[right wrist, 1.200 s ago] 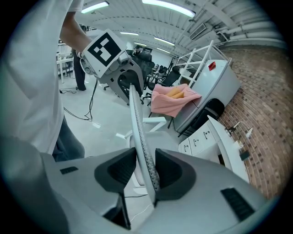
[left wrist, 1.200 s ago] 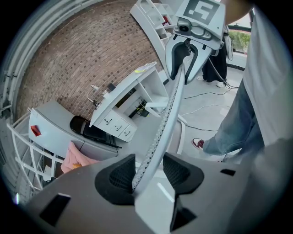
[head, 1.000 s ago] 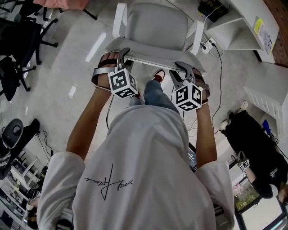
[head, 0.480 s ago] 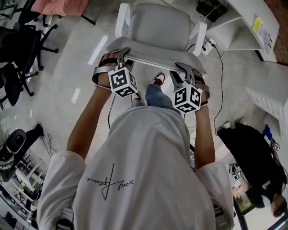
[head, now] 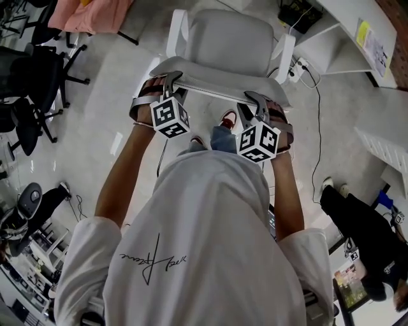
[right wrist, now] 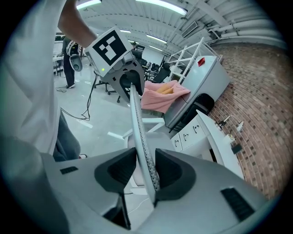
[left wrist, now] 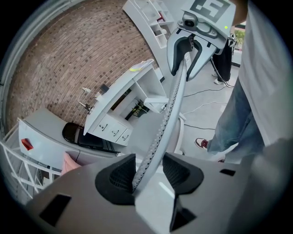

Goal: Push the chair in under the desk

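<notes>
Pushing is under way: chair back [head: 223, 79] is clamped in right tongs [right wrist: 138, 170], left tongs [left wrist: 145, 170] closing on it; next it must be rolled toward desk [head: 347, 25]

Bright, even light falls from long white ceiling tube lamps [right wrist: 165, 5], which throw streaky glare onto the glossy pale grey floor [head: 121, 143]. Shadows stay soft and faint. Both gripper views bulge strongly and darken to black at the corners. In them the pale grey mesh-backed office chair [left wrist: 171, 109] looks sharp, while the nearest foreground is blurred.
</notes>
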A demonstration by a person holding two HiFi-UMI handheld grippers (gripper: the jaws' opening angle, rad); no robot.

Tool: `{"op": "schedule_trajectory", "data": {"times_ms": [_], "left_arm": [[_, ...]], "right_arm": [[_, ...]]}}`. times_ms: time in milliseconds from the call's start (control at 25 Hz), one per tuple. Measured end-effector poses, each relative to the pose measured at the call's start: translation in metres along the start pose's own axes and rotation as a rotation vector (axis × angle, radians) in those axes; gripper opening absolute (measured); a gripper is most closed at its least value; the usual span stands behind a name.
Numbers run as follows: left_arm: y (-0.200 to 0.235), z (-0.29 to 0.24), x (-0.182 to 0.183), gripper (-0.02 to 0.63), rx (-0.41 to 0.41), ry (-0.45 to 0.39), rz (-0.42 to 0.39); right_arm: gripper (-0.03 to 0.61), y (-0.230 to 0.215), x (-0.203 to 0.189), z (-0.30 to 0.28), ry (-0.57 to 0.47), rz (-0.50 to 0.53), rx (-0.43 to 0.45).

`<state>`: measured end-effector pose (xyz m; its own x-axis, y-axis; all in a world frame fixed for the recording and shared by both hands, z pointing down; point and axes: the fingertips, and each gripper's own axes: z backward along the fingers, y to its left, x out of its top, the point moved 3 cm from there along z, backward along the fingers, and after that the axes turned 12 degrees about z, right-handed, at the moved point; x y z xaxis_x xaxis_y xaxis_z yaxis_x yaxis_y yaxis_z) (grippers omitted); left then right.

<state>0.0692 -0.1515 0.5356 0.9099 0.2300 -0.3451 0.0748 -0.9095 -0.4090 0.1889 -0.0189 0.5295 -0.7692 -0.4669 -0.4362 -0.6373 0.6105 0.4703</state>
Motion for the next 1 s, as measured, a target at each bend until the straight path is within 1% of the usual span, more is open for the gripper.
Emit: {"op": "schedule_trajectory", "data": {"times_ms": [120,320,480,680,880,1000], "left_arm": [[0.005,-0.002,0.002,0.184,-0.004,0.025,-0.002],[0.009,-0.007,0.007,0.184,0.037,0.031,-0.013],[0.01,-0.01,0.011,0.184,0.032,0.044,-0.024],[0.017,-0.016,0.021,0.184,0.046,0.038,-0.037],[0.024,-0.022,0.025,0.186,0.045,0.028,-0.058],[0.026,-0.029,0.033,0.186,0.047,0.026,-0.066]], "right_arm": [[0.149,-0.003,0.001,-0.002,0.01,-0.014,0.001],[0.149,-0.008,-0.002,-0.003,0.01,-0.008,-0.015],[0.149,-0.01,-0.004,-0.003,0.013,-0.014,-0.018],[0.149,-0.02,-0.009,-0.005,0.02,-0.019,-0.034],[0.149,-0.026,-0.01,-0.009,0.031,-0.033,-0.039],[0.149,-0.031,-0.018,-0.01,0.036,-0.046,-0.041]]}}
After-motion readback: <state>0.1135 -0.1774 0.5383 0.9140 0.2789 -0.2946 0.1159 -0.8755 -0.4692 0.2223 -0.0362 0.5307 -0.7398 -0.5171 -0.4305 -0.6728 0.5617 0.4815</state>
